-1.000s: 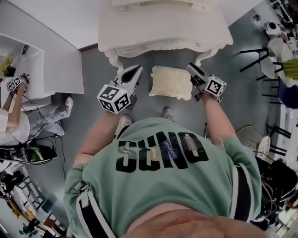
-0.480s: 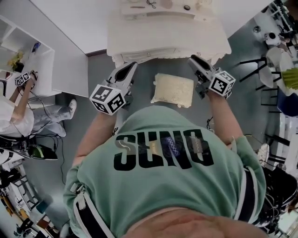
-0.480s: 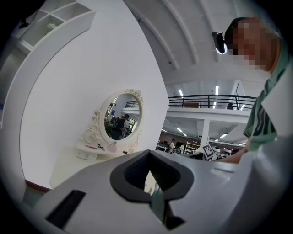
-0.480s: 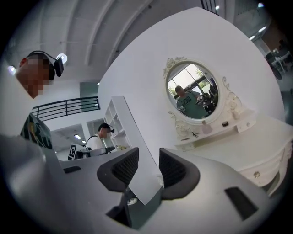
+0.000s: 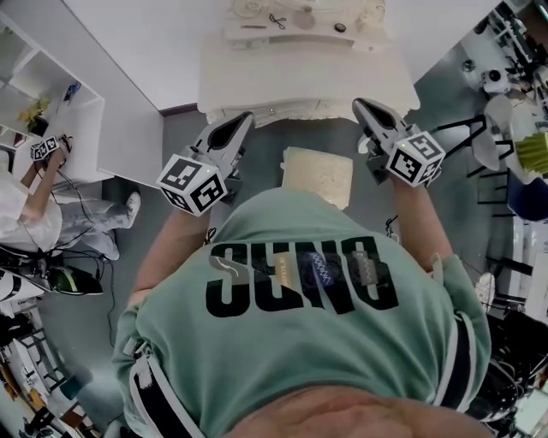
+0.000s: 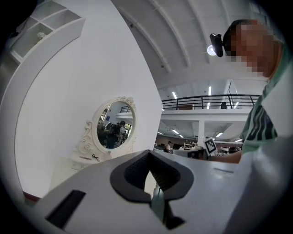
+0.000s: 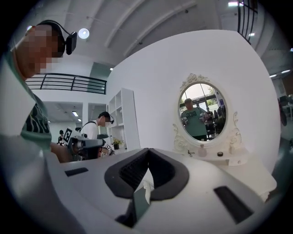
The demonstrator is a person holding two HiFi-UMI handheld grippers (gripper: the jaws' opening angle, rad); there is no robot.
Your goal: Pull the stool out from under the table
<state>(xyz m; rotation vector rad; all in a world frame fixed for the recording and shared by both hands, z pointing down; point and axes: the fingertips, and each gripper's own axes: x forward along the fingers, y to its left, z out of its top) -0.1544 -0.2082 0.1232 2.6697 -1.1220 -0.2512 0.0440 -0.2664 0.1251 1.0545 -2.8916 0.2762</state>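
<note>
The stool's cream cushion (image 5: 318,174) stands on the grey floor just in front of the white dressing table (image 5: 257,81); my torso hides its near edge. My left gripper (image 5: 242,120) is raised left of the stool, apart from it, its pads meeting with nothing between them (image 6: 149,153). My right gripper (image 5: 361,104) is held up right of the stool; its jaws have just been closing and stand shut and empty (image 7: 148,151). Both point level at the table's oval mirror (image 7: 201,112).
A white shelf unit (image 5: 51,94) stands at the left, with another person (image 5: 30,214) beside it who holds a marker-cube gripper. Black-legged chairs and a round table (image 5: 492,120) crowd the right. Small items lie on the dressing table top (image 5: 300,19).
Both grippers have risen from beside the stool to about the table's height. The right gripper has rolled and shut. My torso now covers more of the cushion.
</note>
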